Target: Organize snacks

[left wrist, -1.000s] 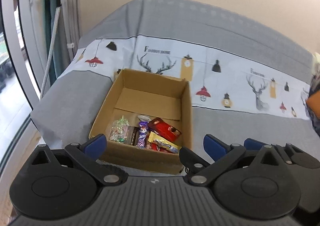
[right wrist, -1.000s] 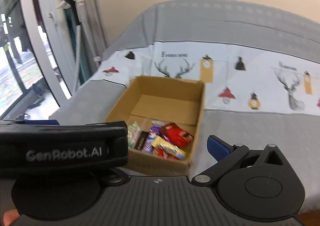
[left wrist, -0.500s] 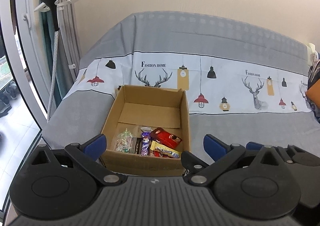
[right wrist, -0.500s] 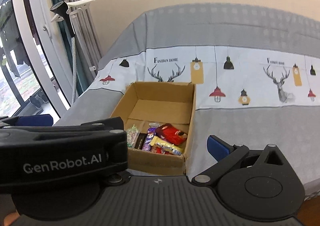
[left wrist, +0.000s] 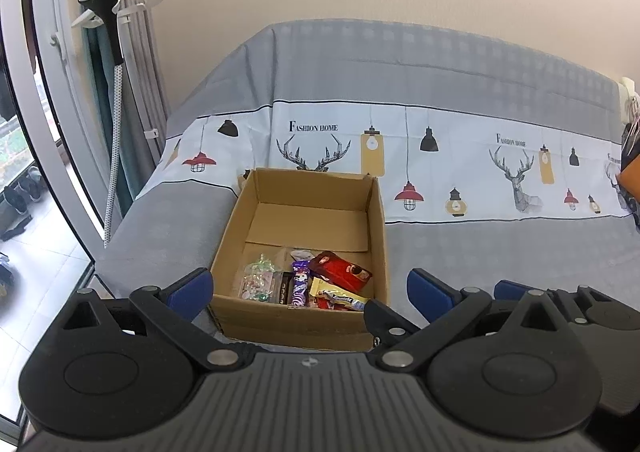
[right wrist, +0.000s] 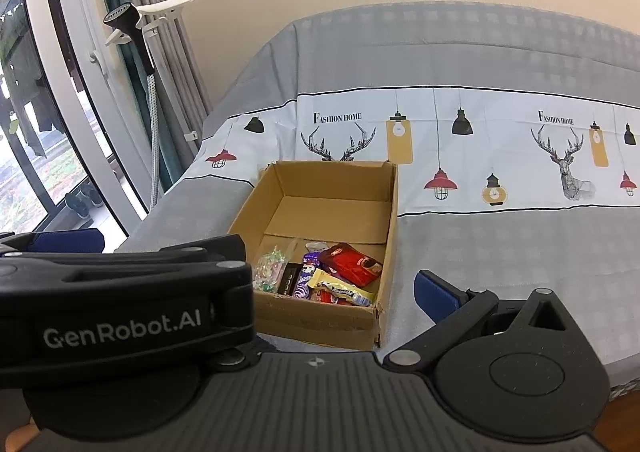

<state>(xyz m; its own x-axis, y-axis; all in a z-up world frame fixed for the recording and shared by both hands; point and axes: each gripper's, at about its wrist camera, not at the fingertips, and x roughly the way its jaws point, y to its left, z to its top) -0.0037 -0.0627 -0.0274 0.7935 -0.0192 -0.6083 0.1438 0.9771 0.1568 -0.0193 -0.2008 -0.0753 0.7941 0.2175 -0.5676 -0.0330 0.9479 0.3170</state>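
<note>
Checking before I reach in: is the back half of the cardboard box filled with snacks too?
No, the snacks are bunched at the near end of the cardboard box, and its far half shows bare cardboard.

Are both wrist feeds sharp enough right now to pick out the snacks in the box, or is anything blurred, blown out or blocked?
Left wrist view: sharp; the snacks in the cardboard box read clearly under even light, with fisheye bending at the edges. Right wrist view: equally sharp, the window bright but not glaring; the left gripper blocks the lower left.
</note>
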